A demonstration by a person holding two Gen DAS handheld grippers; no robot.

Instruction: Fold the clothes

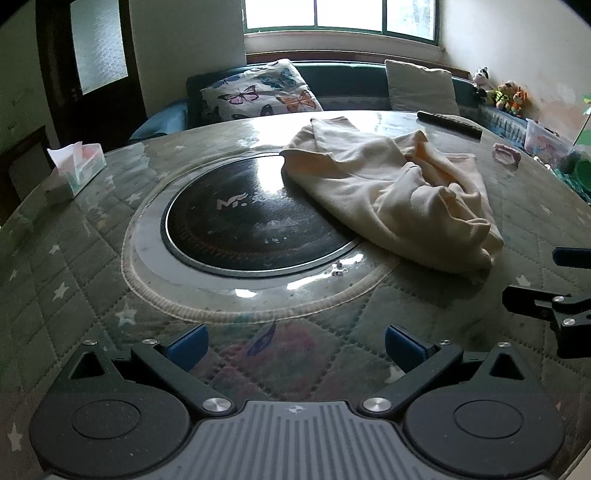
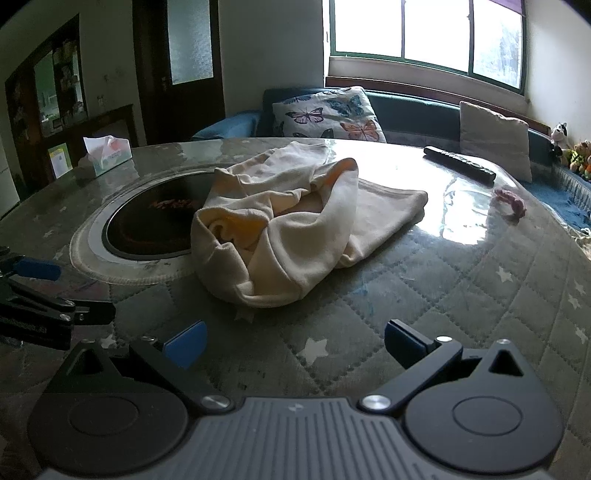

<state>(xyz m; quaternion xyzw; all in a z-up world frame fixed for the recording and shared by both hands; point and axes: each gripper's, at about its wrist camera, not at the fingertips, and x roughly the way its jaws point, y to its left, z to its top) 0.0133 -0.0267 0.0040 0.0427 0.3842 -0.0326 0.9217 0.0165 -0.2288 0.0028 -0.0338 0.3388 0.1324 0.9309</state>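
On the round table [image 1: 74, 302], under a glossy clear cover over star-patterned quilting, a cream garment [image 1: 399, 192] is seen lying in a rumpled heap, its far edge overlapping the rim of the black induction cooktop [image 1: 251, 229] set into the table's middle. What kind of garment it is cannot be made out, since the folds hide its shape; a yellowish inner layer is exposed among the creases in the right wrist view [image 2: 280, 229].

The left gripper [image 1: 295, 343] is held low over the near table edge with its blue-padded fingers [image 1: 186, 347] spread wide and nothing between them. The right gripper [image 2: 293, 343] is likewise held wide apart and empty, with the garment just ahead of it. Each gripper is only partly caught at the frame edge of the other's camera, cut off by the border.

A tissue box [image 1: 75, 168] is placed near the table's left edge, a dark remote control [image 1: 448, 123] near the far edge, and a small pink object [image 1: 506, 153], too blurred to identify, close to it. Beyond the table, a butterfly-print cushion [image 1: 262, 92] and a plain cushion [image 1: 421, 86] are propped on a bench under the window [image 1: 340, 16]; small plush toys [image 1: 498, 92] are partly visible at far right.
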